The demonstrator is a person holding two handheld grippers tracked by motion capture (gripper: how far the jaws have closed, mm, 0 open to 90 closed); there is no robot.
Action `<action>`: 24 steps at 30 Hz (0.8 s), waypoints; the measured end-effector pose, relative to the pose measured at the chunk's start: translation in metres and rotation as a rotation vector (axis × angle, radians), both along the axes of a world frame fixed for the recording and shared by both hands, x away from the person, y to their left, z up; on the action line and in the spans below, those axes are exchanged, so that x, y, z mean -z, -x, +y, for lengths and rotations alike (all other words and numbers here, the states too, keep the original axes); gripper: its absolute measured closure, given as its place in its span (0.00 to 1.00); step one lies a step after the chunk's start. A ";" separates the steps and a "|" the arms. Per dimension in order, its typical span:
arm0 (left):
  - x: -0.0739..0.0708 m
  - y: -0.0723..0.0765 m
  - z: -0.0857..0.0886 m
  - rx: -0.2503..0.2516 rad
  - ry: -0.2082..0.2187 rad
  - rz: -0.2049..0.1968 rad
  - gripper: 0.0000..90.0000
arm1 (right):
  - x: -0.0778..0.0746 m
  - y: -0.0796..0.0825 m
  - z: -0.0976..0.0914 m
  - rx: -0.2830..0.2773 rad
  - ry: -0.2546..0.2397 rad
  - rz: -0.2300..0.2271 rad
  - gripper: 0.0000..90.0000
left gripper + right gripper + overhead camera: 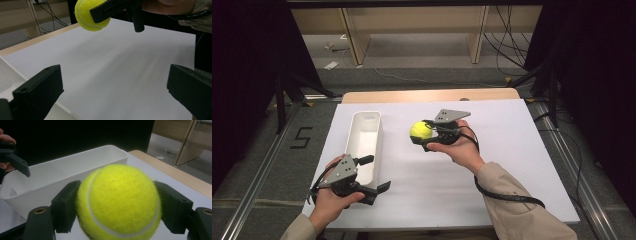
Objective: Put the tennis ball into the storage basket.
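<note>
While the right gripper [424, 134] pinches the ball [420, 130] between its two jaws and holds it clear of the white board [492, 165], the left gripper [377, 174] rests spread, with nothing between its jaws, at the near end of the bin [364, 131]. Seen from above, the ball sits at the right gripper's tip, to the right of the bin and apart from it. Along the right gripper's jaws, the pads press both flanks of the ball [118, 202], with the bin [62, 173] lying just beyond and the left gripper's tip [17, 163] at the far edge. Along the left gripper's jaws, the ball [91, 16] hangs ahead and above, over bare board [120, 67].
</note>
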State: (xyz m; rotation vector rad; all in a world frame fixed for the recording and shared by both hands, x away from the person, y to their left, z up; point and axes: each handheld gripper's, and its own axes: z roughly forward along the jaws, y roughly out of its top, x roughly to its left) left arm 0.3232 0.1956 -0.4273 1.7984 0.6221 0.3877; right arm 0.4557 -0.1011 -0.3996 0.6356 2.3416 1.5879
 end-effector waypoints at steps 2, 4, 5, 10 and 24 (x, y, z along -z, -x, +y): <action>0.000 0.000 0.000 0.001 0.000 0.000 0.00 | 0.000 0.000 0.001 -0.004 -0.004 -0.001 0.29; 0.000 0.000 0.000 0.000 -0.001 0.000 0.00 | -0.001 -0.001 0.002 -0.004 -0.004 -0.006 0.29; 0.000 0.000 0.000 0.000 -0.001 0.000 0.00 | -0.001 -0.001 0.003 -0.005 -0.007 -0.003 0.29; 0.000 0.000 0.000 0.001 0.000 0.000 0.00 | -0.002 -0.001 0.006 -0.009 -0.004 -0.003 0.29; 0.000 0.000 0.000 0.000 -0.003 -0.002 0.00 | -0.005 -0.003 0.014 -0.020 -0.015 -0.014 0.29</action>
